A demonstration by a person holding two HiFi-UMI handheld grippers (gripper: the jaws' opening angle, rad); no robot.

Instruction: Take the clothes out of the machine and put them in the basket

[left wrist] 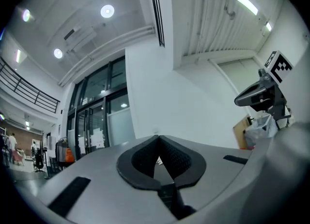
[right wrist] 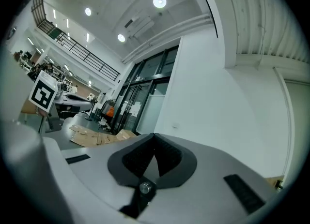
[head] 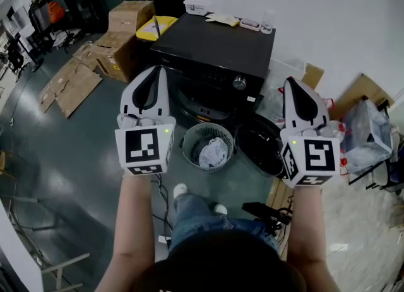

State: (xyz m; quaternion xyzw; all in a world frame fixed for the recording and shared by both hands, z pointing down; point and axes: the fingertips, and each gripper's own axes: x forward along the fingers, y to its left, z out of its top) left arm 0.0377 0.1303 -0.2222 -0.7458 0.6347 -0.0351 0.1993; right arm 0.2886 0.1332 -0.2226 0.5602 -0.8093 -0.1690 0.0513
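Note:
The black washing machine [head: 214, 48] stands against the white wall, its round door [head: 260, 151] swung open low at the right. In front of it on the floor sits the round mesh basket [head: 208, 134], with pale crumpled clothes [head: 213, 152] inside. I hold both grippers raised well above them, pointing out at the wall. My left gripper [head: 154, 71] [left wrist: 157, 140] is shut, pads together, nothing between them. My right gripper [head: 294, 84] [right wrist: 154, 138] is shut and empty too. The machine's drum is hidden from here.
Cardboard boxes [head: 129, 16] and flattened cardboard [head: 69, 86] lie to the left of the machine. A yellow item [head: 156, 26] sits beside its top. Plastic bags [head: 366, 130] and clutter crowd the right. My feet [head: 180, 190] stand just behind the basket.

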